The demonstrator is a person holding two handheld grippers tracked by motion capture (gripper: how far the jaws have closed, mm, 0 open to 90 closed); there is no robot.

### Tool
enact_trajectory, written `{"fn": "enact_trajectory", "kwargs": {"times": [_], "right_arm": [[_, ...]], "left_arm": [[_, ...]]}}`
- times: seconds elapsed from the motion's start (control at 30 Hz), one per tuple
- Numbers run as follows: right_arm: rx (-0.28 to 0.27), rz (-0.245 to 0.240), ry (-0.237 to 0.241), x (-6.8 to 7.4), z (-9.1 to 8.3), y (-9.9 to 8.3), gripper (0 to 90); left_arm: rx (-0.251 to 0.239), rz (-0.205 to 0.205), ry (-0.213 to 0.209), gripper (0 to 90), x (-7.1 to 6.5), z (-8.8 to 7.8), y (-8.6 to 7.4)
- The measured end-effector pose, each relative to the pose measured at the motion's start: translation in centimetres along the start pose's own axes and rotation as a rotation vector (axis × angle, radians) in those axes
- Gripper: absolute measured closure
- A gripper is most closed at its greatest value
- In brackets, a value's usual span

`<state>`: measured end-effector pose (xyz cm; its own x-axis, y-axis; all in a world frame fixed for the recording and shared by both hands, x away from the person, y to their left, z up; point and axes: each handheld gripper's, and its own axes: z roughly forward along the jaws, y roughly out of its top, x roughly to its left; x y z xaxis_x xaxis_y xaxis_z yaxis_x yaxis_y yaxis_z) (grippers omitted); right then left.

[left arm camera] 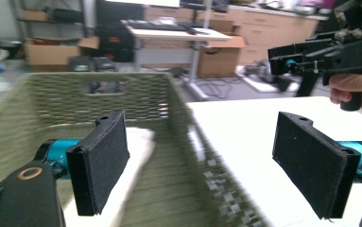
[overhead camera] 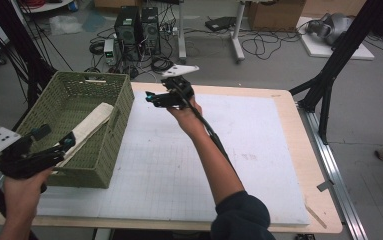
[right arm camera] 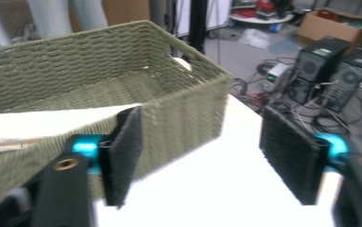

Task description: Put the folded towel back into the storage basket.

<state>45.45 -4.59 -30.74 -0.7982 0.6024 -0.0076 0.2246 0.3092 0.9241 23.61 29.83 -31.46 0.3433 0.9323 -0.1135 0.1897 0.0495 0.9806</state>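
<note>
A green woven rectangular basket (overhead camera: pixel 99 150) sits at the tabletop's (overhead camera: pixel 279 210) left edge with a cream folded cloth (overhead camera: pixel 91 125) draped over its near rim, apparently just deposited, while left tongs (overhead camera: pixel 54 142) and right tongs (overhead camera: pixel 151 97) both gape wide, empty.

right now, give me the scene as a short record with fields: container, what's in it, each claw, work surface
container: green woven rectangular basket, at the table's left edge
contents: cream folded cloth, draped over the basket's near right rim
left claw: open, holding nothing, by the cloth's low end
right claw: open, empty, raised over the mat beside the basket
surface: white gridded mat on a light wooden table
</note>
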Motion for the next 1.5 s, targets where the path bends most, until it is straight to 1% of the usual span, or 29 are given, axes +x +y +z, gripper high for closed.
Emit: {"fn": "enact_trajectory", "kwargs": {"times": [0.03,0.07,0.1,0.17,0.27,0.3,0.37,0.43,0.5,0.53,0.57,0.73,0.77,0.83,0.97,1.03,1.07,1.13,1.17,1.27,1.37,1.47,1.5], "right_arm": [[-0.003,0.003,-0.010,-0.3,-1.0,-0.5,25.2],[-0.009,0.006,-0.017,-0.7,-1.9,-1.1,22.8],[-0.011,0.009,-0.035,-1.0,-3.0,-1.6,20.3],[-0.013,0.016,-0.064,-1.7,-5.0,-2.8,20.1],[-0.011,0.025,-0.101,-2.6,-8.2,-4.5,20.0],[-0.008,0.022,-0.115,-2.8,-9.2,-5.0,19.8],[-0.003,0.031,-0.139,-3.4,-11.1,-6.0,19.5],[-0.011,0.042,-0.160,-3.9,-13.0,-6.8,19.1],[-0.007,0.041,-0.180,-4.2,-14.7,-7.7,19.0],[-0.006,0.047,-0.187,-4.4,-15.5,-8.1,19.0],[-0.006,0.047,-0.187,-4.4,-15.5,-8.1,19.0],[-0.013,0.065,-0.226,-5.0,-19.0,-10.0,18.8],[-0.020,0.082,-0.236,-5.1,-20.3,-10.8,18.8],[-0.026,0.094,-0.249,-5.2,-21.5,-11.7,18.5],[-0.020,0.119,-0.285,-5.2,-23.8,-13.8,18.0],[-0.020,0.131,-0.304,-5.2,-24.9,-14.8,18.0],[-0.022,0.140,-0.316,-5.2,-25.4,-15.3,17.9],[-0.033,0.146,-0.334,-5.1,-26.4,-16.2,17.8],[-0.031,0.152,-0.344,-5.0,-26.9,-16.6,17.8],[-0.023,0.152,-0.367,-4.5,-27.9,-17.7,17.8],[-0.016,0.139,-0.388,-3.8,-28.5,-18.7,17.8],[-0.011,0.149,-0.389,-3.1,-29.0,-19.6,17.8],[-0.010,0.144,-0.390,-2.9,-29.1,-19.9,17.7]], "left_arm": [[0.003,0.000,-0.026,19.0,-0.5,0.5,0.0],[0.001,0.005,-0.078,19.0,-1.5,1.4,0.0],[0.003,0.008,-0.099,19.1,-2.1,1.9,0.0],[0.002,0.020,-0.132,19.3,-3.1,2.9,0.0],[-0.001,0.027,-0.188,19.1,-4.8,4.3,0.0],[0.002,0.030,-0.203,19.1,-5.4,4.7,-0.1],[0.007,0.039,-0.236,19.1,-6.5,5.6,-0.2],[0.012,0.047,-0.270,19.1,-7.6,6.4,-0.2],[0.016,0.057,-0.296,19.1,-8.5,7.2,-0.3],[0.020,0.060,-0.306,19.1,-9.0,7.5,-0.4],[0.020,0.060,-0.306,19.1,-9.0,7.5,-0.4],[0.036,0.072,-0.360,19.1,-11.1,9.2,-0.7],[0.041,0.077,-0.370,19.1,-11.5,9.6,-0.7],[0.047,0.081,-0.395,19.2,-12.2,10.2,-0.9],[0.057,0.090,-0.445,19.2,-13.7,11.4,-1.6],[0.064,0.086,-0.473,19.2,-14.2,11.9,-2.2],[0.067,0.091,-0.493,19.2,-14.7,12.4,-2.8],[0.070,0.092,-0.500,19.2,-14.8,12.6,-3.0],[0.070,0.097,-0.514,19.2,-15.1,12.9,-3.6],[0.073,0.106,-0.526,19.2,-15.4,13.3,-4.6],[0.082,0.108,-0.528,19.8,-15.6,13.4,-6.0],[0.081,0.120,-0.527,20.4,-15.7,13.5,-7.1],[0.082,0.114,-0.529,20.3,-15.7,13.5,-7.4]]}}
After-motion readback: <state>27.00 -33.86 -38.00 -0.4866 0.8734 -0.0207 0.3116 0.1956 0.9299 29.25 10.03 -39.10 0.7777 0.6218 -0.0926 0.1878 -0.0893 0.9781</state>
